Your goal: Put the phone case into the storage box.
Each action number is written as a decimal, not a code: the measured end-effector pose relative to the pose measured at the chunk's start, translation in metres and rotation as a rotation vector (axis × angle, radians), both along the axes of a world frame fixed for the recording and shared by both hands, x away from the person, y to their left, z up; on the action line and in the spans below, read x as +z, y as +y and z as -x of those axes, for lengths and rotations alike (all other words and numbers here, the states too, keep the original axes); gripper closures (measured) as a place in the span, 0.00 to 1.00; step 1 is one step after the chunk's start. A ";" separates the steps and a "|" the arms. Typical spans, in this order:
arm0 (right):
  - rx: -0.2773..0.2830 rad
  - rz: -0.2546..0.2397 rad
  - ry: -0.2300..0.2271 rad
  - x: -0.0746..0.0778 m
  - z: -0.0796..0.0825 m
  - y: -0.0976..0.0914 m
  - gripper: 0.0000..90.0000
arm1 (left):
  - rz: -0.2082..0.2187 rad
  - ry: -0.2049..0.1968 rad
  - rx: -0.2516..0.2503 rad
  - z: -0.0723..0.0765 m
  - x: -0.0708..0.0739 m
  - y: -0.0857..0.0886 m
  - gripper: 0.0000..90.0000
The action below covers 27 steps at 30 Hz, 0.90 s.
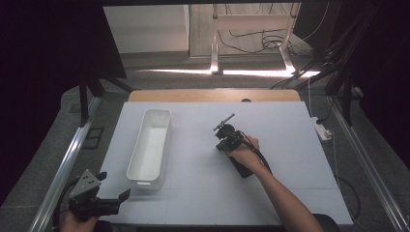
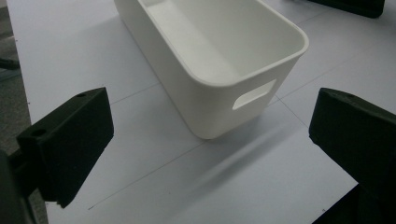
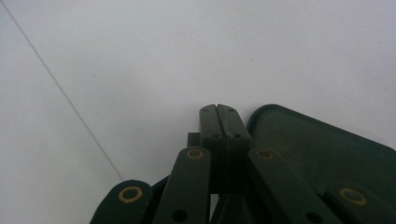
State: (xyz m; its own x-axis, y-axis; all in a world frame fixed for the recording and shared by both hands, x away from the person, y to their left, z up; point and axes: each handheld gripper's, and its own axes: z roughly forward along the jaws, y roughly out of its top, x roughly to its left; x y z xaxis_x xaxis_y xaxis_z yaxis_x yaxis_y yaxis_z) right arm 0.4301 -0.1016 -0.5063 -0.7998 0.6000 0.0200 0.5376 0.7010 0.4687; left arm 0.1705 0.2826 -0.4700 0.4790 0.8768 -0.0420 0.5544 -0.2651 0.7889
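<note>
White bin (image 1: 150, 145) is the thing both hands are working around: a long, narrow plastic tub sitting on the left half of the white table (image 1: 290, 193), running front to back, open side up. From the left gripper view you can see a cut-out handle slot in its near end wall (image 2: 254, 94).

Left gripper (image 1: 113, 193) sits low at the front-left corner of the table, just short of the bin's near end. Its jaws stand wide apart with nothing between them, bin framed right in the gap.

Right gripper (image 1: 225, 128) is well off to the right of the bin, around mid-table, tips angled toward the far side. In its own view its jaws (image 3: 219, 123) are pressed flat together, nothing pinched, hovering close over the bare white surface. A dark flat thing (image 3: 327, 149) lies just beside the tips there; can't tell what it is.
</note>
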 end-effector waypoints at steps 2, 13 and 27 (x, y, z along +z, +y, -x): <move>-0.001 0.002 -0.001 -0.001 -0.002 -0.001 1.00 | 0.000 0.000 0.000 0.000 0.000 0.000 0.01; -0.019 0.000 -0.006 -0.002 -0.011 -0.009 1.00 | -0.002 0.000 0.001 0.000 0.000 0.000 0.01; -0.067 0.002 -0.010 0.000 -0.019 -0.031 1.00 | -0.001 0.000 -0.002 0.001 0.000 0.000 0.01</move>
State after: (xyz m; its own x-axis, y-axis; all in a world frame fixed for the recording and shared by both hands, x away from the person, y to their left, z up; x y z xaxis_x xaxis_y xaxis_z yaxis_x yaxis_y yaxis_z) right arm 0.4493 -0.1324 -0.5068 -0.7579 0.6523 0.0110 0.5789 0.6647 0.4723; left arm 0.1699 0.2824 -0.4702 0.4805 0.8760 -0.0414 0.5543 -0.2667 0.7884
